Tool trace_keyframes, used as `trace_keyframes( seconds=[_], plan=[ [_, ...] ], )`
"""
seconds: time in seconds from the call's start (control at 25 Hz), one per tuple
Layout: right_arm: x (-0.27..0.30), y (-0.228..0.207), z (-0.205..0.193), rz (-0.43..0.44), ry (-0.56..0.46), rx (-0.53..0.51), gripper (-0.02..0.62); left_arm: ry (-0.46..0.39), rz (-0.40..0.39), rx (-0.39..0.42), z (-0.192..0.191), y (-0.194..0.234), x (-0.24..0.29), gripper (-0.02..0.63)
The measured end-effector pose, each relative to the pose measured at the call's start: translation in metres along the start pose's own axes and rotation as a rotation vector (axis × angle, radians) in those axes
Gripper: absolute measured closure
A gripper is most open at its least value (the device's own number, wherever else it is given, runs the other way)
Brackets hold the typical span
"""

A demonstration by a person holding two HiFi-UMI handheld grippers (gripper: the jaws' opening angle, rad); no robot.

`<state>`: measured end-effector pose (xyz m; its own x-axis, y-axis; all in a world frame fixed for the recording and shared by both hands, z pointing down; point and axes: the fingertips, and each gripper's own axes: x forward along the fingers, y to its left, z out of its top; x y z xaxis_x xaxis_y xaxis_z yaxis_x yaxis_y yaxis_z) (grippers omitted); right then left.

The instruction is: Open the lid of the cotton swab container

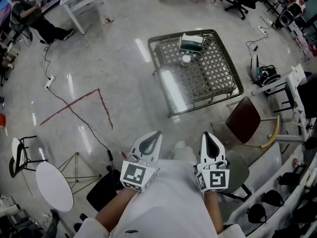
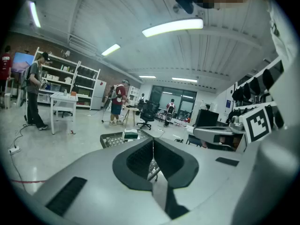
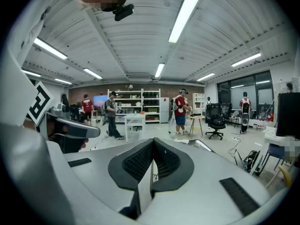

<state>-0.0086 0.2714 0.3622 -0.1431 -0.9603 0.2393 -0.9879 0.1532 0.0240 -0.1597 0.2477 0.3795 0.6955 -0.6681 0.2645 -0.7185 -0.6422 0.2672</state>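
Shut tight, holding nothing: left gripper (image 1: 157, 133) and right gripper (image 1: 206, 134), side by side. Open floor (image 1: 129, 68) up to mesh table's (image 1: 208, 102) near edge.

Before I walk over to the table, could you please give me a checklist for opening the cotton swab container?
1. Left gripper empty, jaws together: ok.
2. Right gripper empty, jaws together: ok.
3. Container found: small white round container on the lattice table, beside the green and white box: ok.
4. Grippers within reach of it: not ok, both held near the body.
5. Lid state: cannot tell, too small.
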Motion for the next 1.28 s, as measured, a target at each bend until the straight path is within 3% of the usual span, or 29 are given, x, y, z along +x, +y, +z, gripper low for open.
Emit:
trace_keyframes(
  seconds=[0.36, 1.04, 1.28],
  plan=[
    [-0.022, 0.025, 0.007, 0.058, -0.045, -0.004, 0.597, 0.012, 0.057, 0.030, 0.001, -0.013, -0.026, 0.601],
    [-0.051, -0.068, 0.002, 0.117, -0.070, 0.027, 0.595, 0.012, 0.159, 0.054, 0.009, -0.073, 0.024, 0.600],
    [-0.060, -0.118, -0.007, 0.073, -0.064, 0.056, 0.595, 0.031, 0.148, 0.060, 0.013, -0.100, 0.062, 0.600]
  ],
)
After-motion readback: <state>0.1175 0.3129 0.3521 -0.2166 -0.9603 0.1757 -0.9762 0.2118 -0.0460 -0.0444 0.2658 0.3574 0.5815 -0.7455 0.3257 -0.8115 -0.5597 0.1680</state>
